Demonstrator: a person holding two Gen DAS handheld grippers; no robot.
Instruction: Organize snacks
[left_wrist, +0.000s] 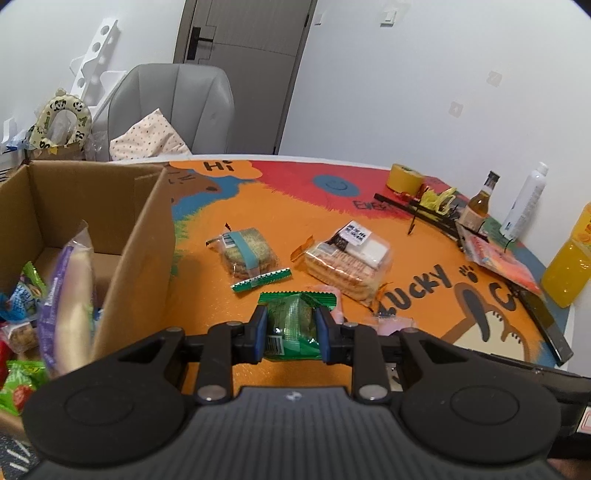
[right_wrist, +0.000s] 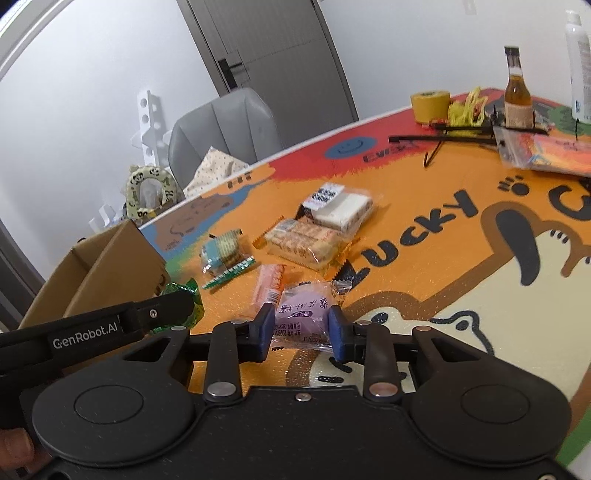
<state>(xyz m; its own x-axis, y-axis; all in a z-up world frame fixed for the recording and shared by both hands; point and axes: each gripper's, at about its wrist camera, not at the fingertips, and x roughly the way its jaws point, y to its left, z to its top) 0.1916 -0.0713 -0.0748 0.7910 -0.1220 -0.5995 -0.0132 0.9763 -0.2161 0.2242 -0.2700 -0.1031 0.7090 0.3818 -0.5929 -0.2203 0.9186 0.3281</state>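
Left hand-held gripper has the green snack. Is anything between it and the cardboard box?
Only the box's own near wall, standing upright just left of the left hand-held gripper holding the green snack. It must be cleared; no loose item lies between.

Mat (left_wrist: 280, 218): we see orange, red and blue cartoon print with "LUCKY" and "Hi" lettering, covering the tabletop.
Tape (left_wrist: 404, 178): a yellow roll, standing at the mat's far edge.
Bottle (left_wrist: 480, 205): we make out amber glass, upright, right of the tape.
Spray can (left_wrist: 524, 201): white, upright, just right of the bottle.
Juice (left_wrist: 570, 258): an orange-filled bottle at the right edge.
Chair (left_wrist: 177, 107): grey, behind the table, with a dotted cushion (left_wrist: 147, 136) on its seat.
Door (left_wrist: 243, 48): grey, shut, behind the chair.
Booklet (right_wrist: 550, 151): orange cover, flat near the bottle.
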